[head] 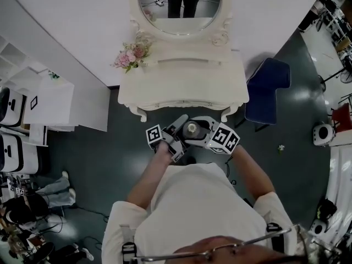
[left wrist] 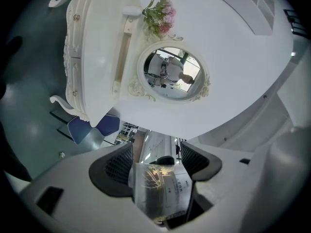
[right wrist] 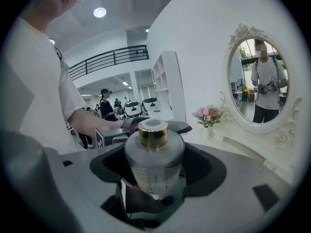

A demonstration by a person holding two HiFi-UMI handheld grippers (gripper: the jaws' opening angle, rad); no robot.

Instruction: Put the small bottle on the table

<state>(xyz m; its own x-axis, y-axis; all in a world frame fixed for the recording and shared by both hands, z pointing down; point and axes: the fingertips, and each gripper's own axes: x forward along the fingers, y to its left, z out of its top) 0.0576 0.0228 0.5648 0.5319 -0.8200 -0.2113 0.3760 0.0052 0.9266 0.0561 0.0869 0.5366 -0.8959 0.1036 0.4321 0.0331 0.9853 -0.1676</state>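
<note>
Room: dark grey floor [head: 104, 147], white wall at the top of the head view, white shelves [head: 25, 70] at the left edge.
Furniture: a white dressing table [head: 181, 81] stands against the wall in the upper centre of the head view, with an oval mirror [head: 179, 1] above it. A blue chair [head: 268, 87] stands just to its right in the frame.
Tabletop: pink flowers [head: 131, 55] sit at its upper left corner, beside the mirror's foot.
Person: in a white T-shirt [head: 192, 208] at the bottom centre, both forearms reaching up the frame towards the table's front edge.
Small bottle [head: 191, 128]: clear glass with a gold cap [right wrist: 153, 132] and a printed label. It is in the air over the floor, just below the table's front edge in the head view and not on the tabletop, with its cap towards the head camera.
Left gripper [head: 177, 132]: meets the bottle from the left of the frame. In the left gripper view its jaws are clamped on the bottle's body, the label facing the camera.
Right gripper [head: 202, 132]: meets the bottle from the right. In the right gripper view the bottle stands upright between its jaws, which press on both sides of the glass.
Grippers together: their tips come together at the bottle, the marker cubes out to either side.
</note>
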